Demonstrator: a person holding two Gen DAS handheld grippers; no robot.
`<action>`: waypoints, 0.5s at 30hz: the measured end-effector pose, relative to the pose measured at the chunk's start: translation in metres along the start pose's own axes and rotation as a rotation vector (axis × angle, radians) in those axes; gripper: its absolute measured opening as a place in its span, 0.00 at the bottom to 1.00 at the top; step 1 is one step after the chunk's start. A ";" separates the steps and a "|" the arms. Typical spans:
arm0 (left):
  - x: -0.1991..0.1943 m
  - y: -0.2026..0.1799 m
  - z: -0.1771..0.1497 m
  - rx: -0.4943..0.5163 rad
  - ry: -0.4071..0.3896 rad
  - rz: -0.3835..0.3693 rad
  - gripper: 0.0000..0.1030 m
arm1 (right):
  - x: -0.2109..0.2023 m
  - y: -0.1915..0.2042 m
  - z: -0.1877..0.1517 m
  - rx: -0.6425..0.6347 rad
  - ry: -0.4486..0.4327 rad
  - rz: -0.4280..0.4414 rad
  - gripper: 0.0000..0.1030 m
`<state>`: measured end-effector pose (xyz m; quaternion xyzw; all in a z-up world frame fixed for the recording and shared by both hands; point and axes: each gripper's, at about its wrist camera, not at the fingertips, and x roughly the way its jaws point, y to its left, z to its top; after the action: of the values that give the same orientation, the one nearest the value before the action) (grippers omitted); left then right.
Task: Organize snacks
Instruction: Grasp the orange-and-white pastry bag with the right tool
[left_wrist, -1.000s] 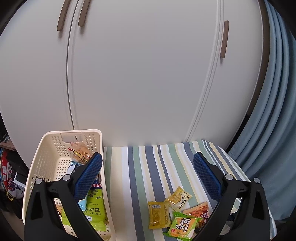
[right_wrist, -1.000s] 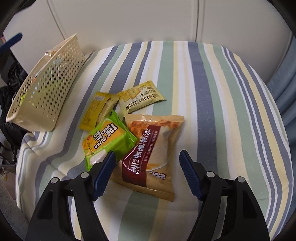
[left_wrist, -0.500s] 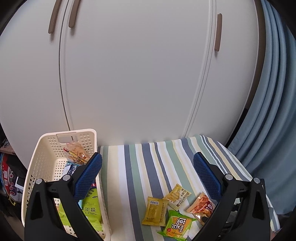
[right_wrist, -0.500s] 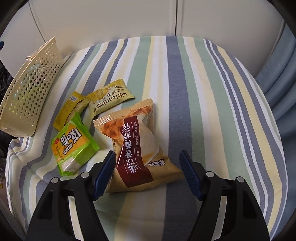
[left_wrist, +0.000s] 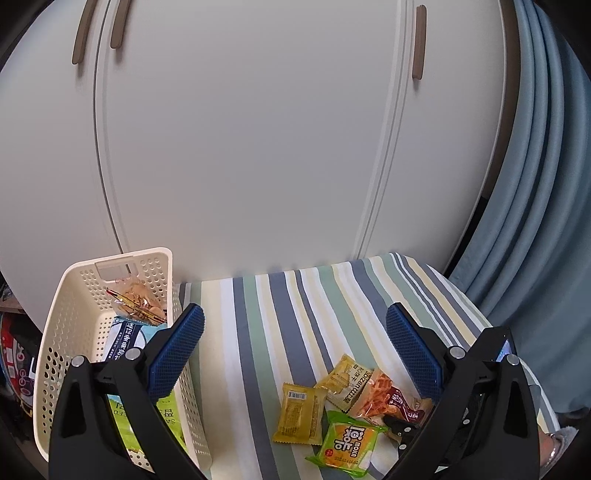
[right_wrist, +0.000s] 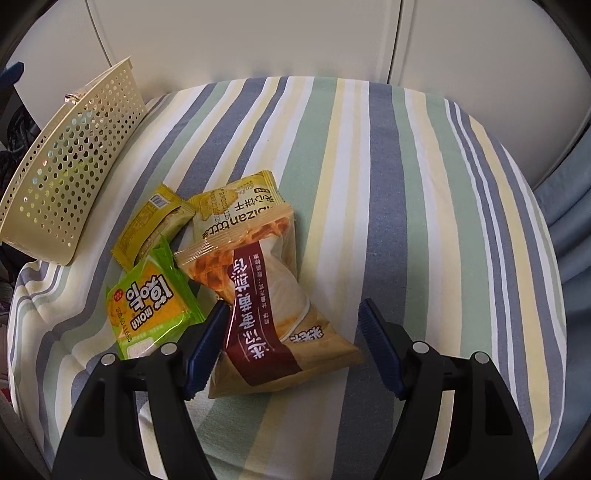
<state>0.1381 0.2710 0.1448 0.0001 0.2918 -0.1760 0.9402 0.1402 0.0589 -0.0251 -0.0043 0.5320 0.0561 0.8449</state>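
Reaching low over the striped cloth (right_wrist: 369, 177), the right gripper (right_wrist: 291, 347) has its blue fingers spread wide, one on each side of the near end of the tan-and-maroon snack bag (right_wrist: 266, 302). The left finger sits just beside or against the bag's near-left corner; whether it presses I cannot tell. The right finger stands apart from it. The bag lies tilted, its orange-printed top pointing away toward the middle of the cloth.

Just left of it, near the cloth's near-left edge, lies the green-and-yellow packet (right_wrist: 153, 302). Beyond that, the small yellow packet (right_wrist: 151, 229) rests with one end tucked against the green one, and the pale yellow biscuit packet (right_wrist: 236, 210) lies partly under the tan bag's far end. All four snacks cluster together, touching or overlapping.

Up in the left wrist view, the left gripper (left_wrist: 293, 347) hangs high above the cloth, fingers wide apart and holding nothing. Below its left finger stands the cream basket (left_wrist: 74, 295) at the cloth's far-left corner, with several packets inside. Behind everything rise the white cupboard doors (left_wrist: 258, 147), and blue curtains (left_wrist: 543, 184) hang past the right edge.
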 end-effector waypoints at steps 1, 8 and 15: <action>0.001 -0.001 -0.001 -0.002 0.004 -0.004 0.97 | 0.000 0.000 0.001 -0.008 -0.001 0.003 0.72; 0.007 -0.011 -0.005 0.035 0.019 -0.004 0.97 | 0.008 0.010 0.013 -0.068 -0.008 0.017 0.72; 0.014 -0.012 -0.007 0.031 0.040 -0.019 0.97 | 0.006 0.002 0.000 -0.026 -0.017 0.040 0.46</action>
<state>0.1406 0.2559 0.1326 0.0154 0.3076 -0.1895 0.9323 0.1428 0.0610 -0.0298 -0.0040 0.5242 0.0798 0.8478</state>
